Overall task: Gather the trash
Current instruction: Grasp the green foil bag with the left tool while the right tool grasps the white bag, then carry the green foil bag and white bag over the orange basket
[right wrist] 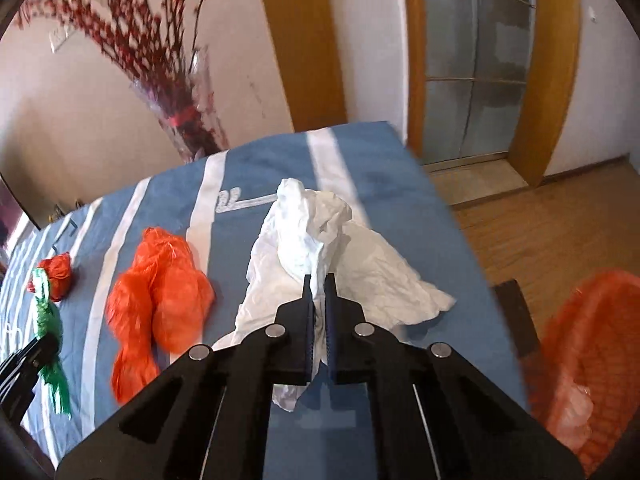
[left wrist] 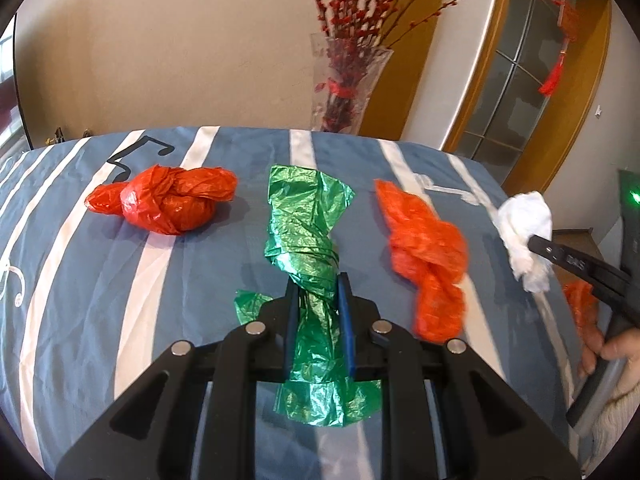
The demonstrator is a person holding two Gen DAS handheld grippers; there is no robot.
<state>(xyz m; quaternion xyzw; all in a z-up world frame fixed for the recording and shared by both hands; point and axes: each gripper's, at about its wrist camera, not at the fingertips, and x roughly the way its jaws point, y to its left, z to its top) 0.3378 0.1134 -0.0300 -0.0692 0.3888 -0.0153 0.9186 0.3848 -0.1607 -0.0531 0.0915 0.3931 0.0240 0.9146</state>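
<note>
Left tongs (left wrist: 319, 285) clamp the green bag (left wrist: 308, 232); our right tongs (right wrist: 319, 286) pinch the white tissue (right wrist: 320, 256) above the bed (right wrist: 380, 160).

Left hand-held gripper (left wrist: 318, 292): black angular frame, four silver round studs, blue-lined fingers. Right hand-held gripper (right wrist: 319, 294) matches; bare skin, cream knitted sleeve (left wrist: 616, 420).

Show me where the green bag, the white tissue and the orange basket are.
green bag (left wrist: 308, 216), left wrist view, its crinkled upper half.
white tissue (right wrist: 320, 240), right wrist view, its bunched middle.
orange basket (right wrist: 592, 320), right wrist view, its woven wall.
</note>
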